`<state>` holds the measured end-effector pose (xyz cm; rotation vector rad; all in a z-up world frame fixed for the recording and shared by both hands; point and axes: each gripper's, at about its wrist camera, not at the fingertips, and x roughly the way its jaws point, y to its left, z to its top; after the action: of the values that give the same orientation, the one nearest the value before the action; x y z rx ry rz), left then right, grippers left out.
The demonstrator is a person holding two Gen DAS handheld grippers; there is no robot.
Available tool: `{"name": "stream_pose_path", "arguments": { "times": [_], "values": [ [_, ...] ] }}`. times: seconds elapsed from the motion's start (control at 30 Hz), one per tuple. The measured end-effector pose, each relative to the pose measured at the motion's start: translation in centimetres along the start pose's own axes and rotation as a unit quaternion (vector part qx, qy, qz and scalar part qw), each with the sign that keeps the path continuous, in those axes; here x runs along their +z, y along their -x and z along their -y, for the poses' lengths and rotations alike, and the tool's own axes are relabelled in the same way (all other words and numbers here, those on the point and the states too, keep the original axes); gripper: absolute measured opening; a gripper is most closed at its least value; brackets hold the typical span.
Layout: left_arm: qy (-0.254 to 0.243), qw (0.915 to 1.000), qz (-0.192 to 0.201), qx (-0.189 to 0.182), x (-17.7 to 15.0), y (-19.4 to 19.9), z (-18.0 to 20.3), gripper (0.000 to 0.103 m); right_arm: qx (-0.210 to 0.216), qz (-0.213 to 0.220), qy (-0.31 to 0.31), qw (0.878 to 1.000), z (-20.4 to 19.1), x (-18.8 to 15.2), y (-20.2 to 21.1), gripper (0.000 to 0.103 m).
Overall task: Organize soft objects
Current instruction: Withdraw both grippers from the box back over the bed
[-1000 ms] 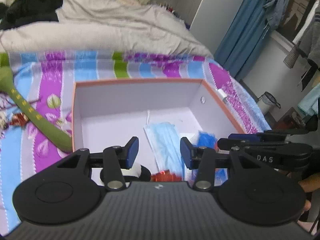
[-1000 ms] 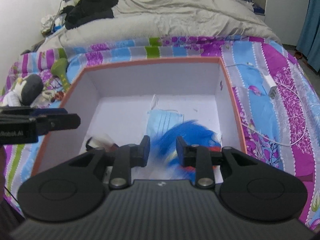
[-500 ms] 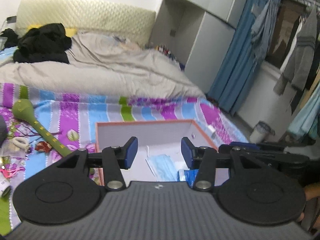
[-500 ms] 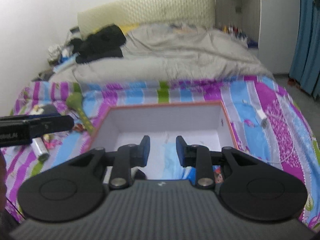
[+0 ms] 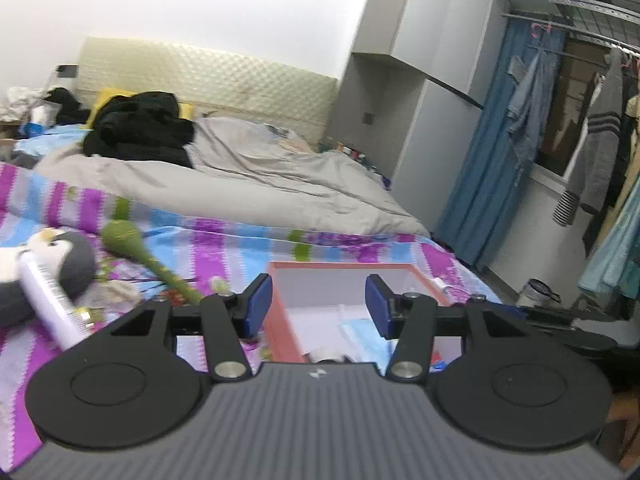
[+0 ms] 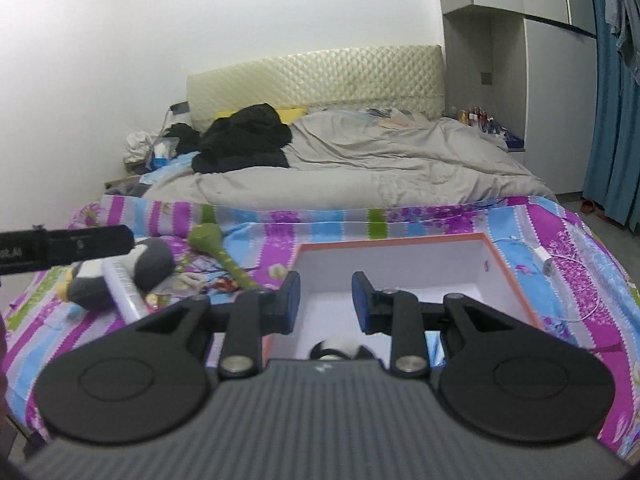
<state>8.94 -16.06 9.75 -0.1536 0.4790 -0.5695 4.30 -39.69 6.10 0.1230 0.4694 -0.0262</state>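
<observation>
Left wrist view is showing me the bed (image 5: 256, 184) filling most of the frame, its grey duvet (image 5: 280, 176) lying rumpled behind the striped purple and blue sheet (image 5: 224, 244). On that sheet the orange-rimmed box (image 5: 280, 312) is sitting open, just beyond my fingertips, with a pale blue face mask (image 5: 360, 330) lying flat inside it. To the left of the box a grey and white penguin plush (image 5: 60, 256) is lying on the sheet, a white tube (image 5: 48, 300) is resting against it, and a green long-handled soft toy (image 5: 148, 256) is lying between the plush and the box. My left gripper (image 5: 318, 306) is hanging over the near corner of the box, its jaws having just been opening, wide apart now and gripping nothing. My right gripper (image 6: 322, 304) is hovering over the box (image 6: 516, 280) too, jaws standing narrowly apart with nothing between them; below them a small black and white thing (image 6: 334, 350) is showing in the box, too hidden for me to tell what it is.
</observation>
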Motion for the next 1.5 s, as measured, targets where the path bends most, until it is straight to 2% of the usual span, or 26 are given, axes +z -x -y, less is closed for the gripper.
{"name": "stream_pose_path", "arguments": {
  "times": [0.33, 0.47, 0.77, 1.13, 1.5],
  "values": [
    [0.016, 0.9986, 0.017, 0.048, -3.9, 8.9, -6.1, 0.057, 0.034, 0.001, 0.012, 0.999, -7.4, -4.3, 2.4, 0.031],
    [0.031, 0.9976, 0.018, 0.060, -5.5, 11.2, -8.0, 0.058, 0.051, -0.009, 0.006, 0.999, -9.4, -6.0, 2.8, 0.031],
    [0.037, 0.9951, 0.003, 0.091, -9.8, 14.4, -9.6, 0.058, 0.068, -0.031, 0.000, 0.997, -12.6, -9.6, 3.8, 0.031],
    [0.064, 0.9893, -0.035, 0.126, -14.9, 15.4, -11.6, 0.058, 0.074, -0.054, 0.007, 0.996, -14.7, -12.8, 3.8, 0.031],
    [0.084, 0.9825, -0.060, 0.155, -14.2, 12.0, -15.0, 0.058, 0.075, -0.075, 0.003, 0.994, -15.3, -12.5, -0.7, 0.031]
  ]
}}
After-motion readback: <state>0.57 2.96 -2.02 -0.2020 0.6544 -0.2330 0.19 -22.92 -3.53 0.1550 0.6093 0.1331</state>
